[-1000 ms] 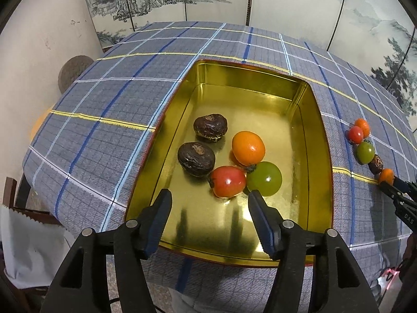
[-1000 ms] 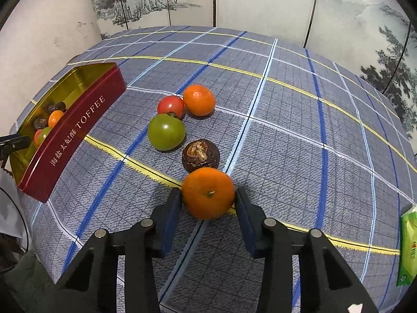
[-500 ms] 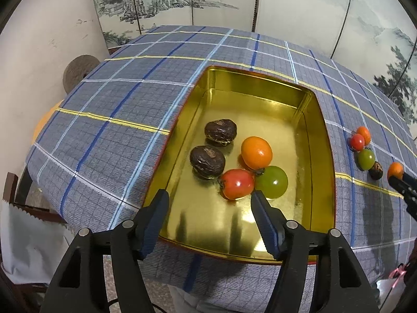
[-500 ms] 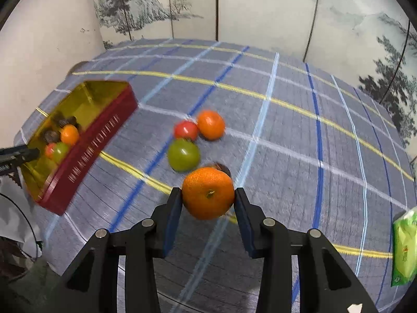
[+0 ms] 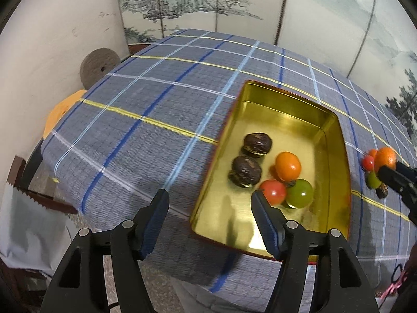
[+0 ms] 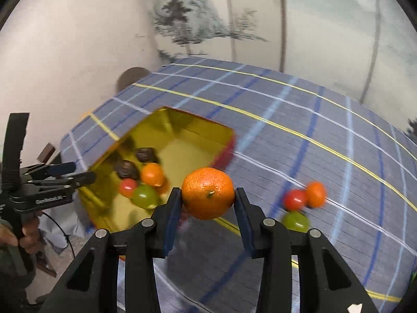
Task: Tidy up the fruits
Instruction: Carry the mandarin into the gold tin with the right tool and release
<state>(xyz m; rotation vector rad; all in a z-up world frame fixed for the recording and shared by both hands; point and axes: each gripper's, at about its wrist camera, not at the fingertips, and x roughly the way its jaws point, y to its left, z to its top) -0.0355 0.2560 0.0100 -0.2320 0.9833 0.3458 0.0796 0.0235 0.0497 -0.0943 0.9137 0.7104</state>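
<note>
My right gripper (image 6: pixel 208 197) is shut on an orange mandarin (image 6: pixel 208 193), held in the air just right of the gold tin (image 6: pixel 198 133). The tin (image 5: pixel 338 140) holds two dark brown fruits (image 5: pixel 245 170), an orange one (image 5: pixel 288 165), a red tomato (image 5: pixel 272 191) and a green one (image 5: pixel 299 193). My left gripper (image 5: pixel 209 210) is open and empty, over the tin's near left edge. On the cloth lie a red tomato (image 6: pixel 294 199), an orange fruit (image 6: pixel 316 194) and a green fruit (image 6: pixel 295 221). The right gripper with its mandarin (image 5: pixel 385 157) shows at the right edge of the left wrist view.
The table wears a blue plaid cloth (image 5: pixel 130 130) with its near edge close below the tin. A painted folding screen (image 5: pixel 198 2) stands behind. A round grey stone disc (image 5: pixel 99 64) and an orange object (image 5: pixel 61 112) sit off the table's left side.
My right gripper has lifted the mandarin and carried it left toward the tin. My left gripper has shifted left, so the tin now sits to the right in its view.
</note>
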